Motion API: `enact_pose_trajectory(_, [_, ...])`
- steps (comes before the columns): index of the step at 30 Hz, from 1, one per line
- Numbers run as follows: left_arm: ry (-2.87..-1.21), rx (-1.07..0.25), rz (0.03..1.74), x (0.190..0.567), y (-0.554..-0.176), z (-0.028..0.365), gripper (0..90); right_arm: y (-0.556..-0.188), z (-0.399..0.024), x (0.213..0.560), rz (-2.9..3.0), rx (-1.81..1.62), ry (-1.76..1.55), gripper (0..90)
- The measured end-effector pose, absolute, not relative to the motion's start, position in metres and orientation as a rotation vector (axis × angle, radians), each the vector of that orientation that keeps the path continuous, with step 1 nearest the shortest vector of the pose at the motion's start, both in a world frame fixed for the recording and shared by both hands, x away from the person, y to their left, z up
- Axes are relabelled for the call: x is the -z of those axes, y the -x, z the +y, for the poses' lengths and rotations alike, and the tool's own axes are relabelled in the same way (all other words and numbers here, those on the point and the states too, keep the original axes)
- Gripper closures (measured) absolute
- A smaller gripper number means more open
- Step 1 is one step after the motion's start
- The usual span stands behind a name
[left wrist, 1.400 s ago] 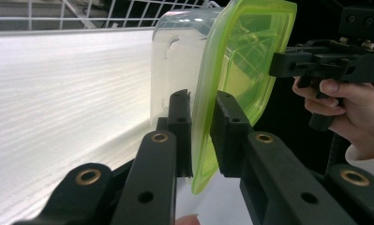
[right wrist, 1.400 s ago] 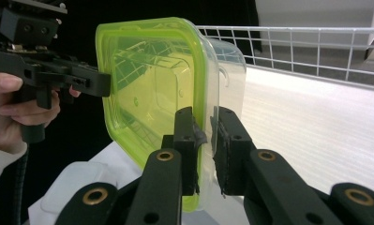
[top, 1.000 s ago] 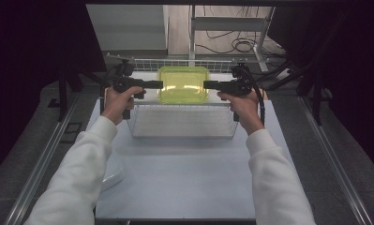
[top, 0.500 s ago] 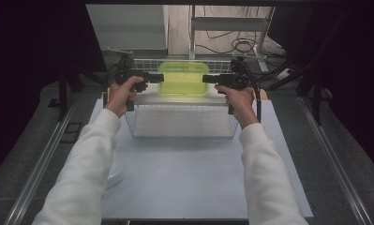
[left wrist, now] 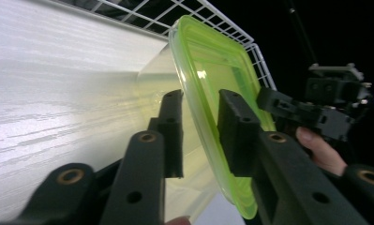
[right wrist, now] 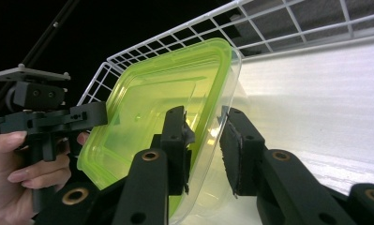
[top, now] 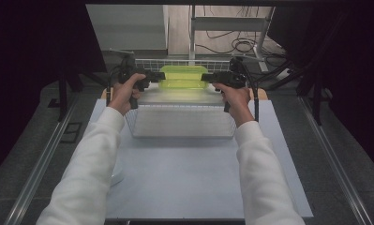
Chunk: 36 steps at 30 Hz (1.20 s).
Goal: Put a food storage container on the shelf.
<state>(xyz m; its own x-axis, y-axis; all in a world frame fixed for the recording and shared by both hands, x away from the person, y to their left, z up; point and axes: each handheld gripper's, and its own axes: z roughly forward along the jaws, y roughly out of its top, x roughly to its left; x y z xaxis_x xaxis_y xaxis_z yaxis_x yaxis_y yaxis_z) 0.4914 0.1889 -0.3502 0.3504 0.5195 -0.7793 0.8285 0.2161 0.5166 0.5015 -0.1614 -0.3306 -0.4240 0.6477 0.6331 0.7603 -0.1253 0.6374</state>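
Note:
A clear tub with a lime-green lid [top: 182, 77] sits at the far end of a white wire basket [top: 180, 123]. My left gripper [top: 162, 75] is at the tub's left end and my right gripper [top: 204, 77] at its right end. In the left gripper view the lid's rim [left wrist: 201, 101] runs between my jaws, with a gap on each side of it. In the right gripper view the tub's rim [right wrist: 213, 117] likewise stands between the two pads [right wrist: 234, 150], and the pads do not press on it. Both pairs of jaws have just been opening and are open.
The basket has a pale liner [top: 182, 119] and stands on a light blue table top [top: 189, 178]. Behind it are a table frame and cables on the floor [top: 231, 44]. Each gripper view also shows the other hand's gripper [left wrist: 316, 110] [right wrist: 51, 117].
Both hands carried the tub away from me to the basket's far end and a little down. The jaws on both sides have loosened off its rim.

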Motion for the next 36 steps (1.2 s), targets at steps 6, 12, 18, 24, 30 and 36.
enact_pose_trajectory(6, [-1.517,0.128,1.289,0.341,-0.481,0.181,44.9,-0.492,-0.158,0.325,-2.077,1.691,1.717,40.1])
enact_pose_trajectory(12, [-1.555,-0.015,1.198,0.320,-0.462,0.179,31.1,-0.475,-0.163,0.308,-2.192,1.790,1.723,29.1])
enact_pose_trajectory(18, [-1.658,-0.132,1.091,0.306,-0.428,0.177,26.2,-0.449,-0.171,0.291,-2.422,1.783,1.536,28.5])
enact_pose_trajectory(24, [-1.766,-0.147,1.053,0.309,-0.390,0.177,25.0,-0.414,-0.173,0.288,-2.639,1.646,1.358,29.1])
enact_pose_trajectory(30, [-1.841,-0.172,1.028,0.323,-0.350,0.174,25.2,-0.380,-0.181,0.295,-2.693,1.586,1.248,33.2])
enact_pose_trajectory(36, [-1.887,-0.179,0.985,0.344,-0.313,0.172,25.6,-0.350,-0.189,0.314,-2.738,1.517,1.164,35.0])
